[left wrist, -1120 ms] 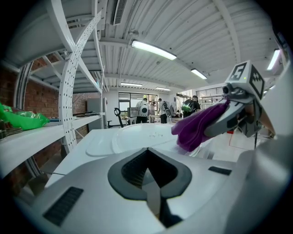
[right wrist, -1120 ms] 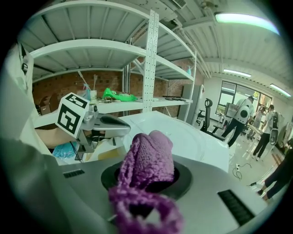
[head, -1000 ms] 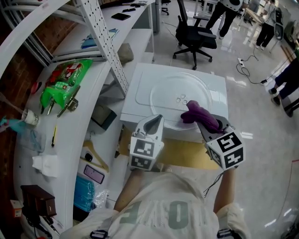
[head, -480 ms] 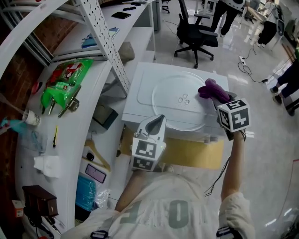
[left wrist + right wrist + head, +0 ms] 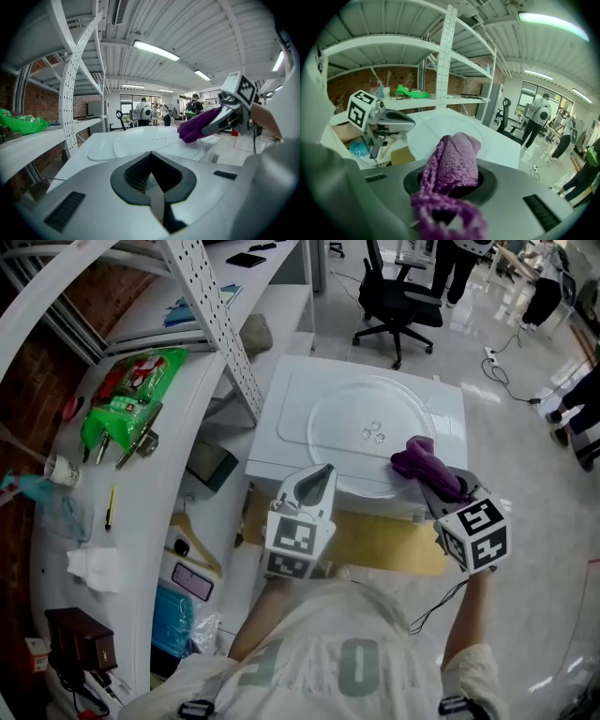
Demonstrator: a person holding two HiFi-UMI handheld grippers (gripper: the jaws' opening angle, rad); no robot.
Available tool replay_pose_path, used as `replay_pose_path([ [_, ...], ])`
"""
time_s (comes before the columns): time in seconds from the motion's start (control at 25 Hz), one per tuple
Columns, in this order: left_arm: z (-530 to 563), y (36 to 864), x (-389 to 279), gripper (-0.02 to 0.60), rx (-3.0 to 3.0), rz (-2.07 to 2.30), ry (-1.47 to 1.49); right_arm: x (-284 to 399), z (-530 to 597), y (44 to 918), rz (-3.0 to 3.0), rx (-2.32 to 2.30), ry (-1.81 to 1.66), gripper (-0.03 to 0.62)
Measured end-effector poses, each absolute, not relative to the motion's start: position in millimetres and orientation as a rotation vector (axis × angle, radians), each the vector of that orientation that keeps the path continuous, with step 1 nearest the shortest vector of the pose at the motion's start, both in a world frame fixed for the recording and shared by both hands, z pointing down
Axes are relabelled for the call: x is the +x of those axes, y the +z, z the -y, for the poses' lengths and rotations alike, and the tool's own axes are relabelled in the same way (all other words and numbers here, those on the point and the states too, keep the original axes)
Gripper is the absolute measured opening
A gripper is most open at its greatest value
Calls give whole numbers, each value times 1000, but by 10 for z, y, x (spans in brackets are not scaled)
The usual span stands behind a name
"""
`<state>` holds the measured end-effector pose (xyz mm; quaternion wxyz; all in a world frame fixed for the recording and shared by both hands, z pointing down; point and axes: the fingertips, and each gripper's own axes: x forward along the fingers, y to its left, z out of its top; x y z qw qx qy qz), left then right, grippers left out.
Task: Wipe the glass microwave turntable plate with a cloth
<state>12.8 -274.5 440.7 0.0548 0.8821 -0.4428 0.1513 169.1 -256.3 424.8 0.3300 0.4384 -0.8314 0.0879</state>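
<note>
Right tongs (image 5: 429,476), clamped on a purple knitted cloth (image 5: 415,457), have drawn back from the far right rim to the near right rim of the clear round glass turntable plate (image 5: 347,418), which lies flat on the white surface (image 5: 281,442). Left tongs (image 5: 319,480) are closed, empty and just short of the near rim, so the plate is unsteadied and a dragging stroke could slide it off. Only a shirt "0" reads.

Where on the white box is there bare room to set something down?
Bare: on the box, the strip left of the plate, beside the post, and the far right corner. Crowded: plate's near right edge, under the cloth; the shelf around the green bag.
</note>
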Motion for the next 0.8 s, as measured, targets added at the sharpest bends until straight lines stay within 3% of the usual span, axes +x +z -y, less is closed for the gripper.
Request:
replay_pose_path([
  [0.44, 2740, 4419, 132, 2, 2684, 1339, 467, 1414, 2057, 4325, 2224, 1049, 264, 55],
  [0.8, 2734, 4425, 137, 3, 2687, 1330, 473, 2199, 2992, 3884, 2098, 1410, 107, 55],
])
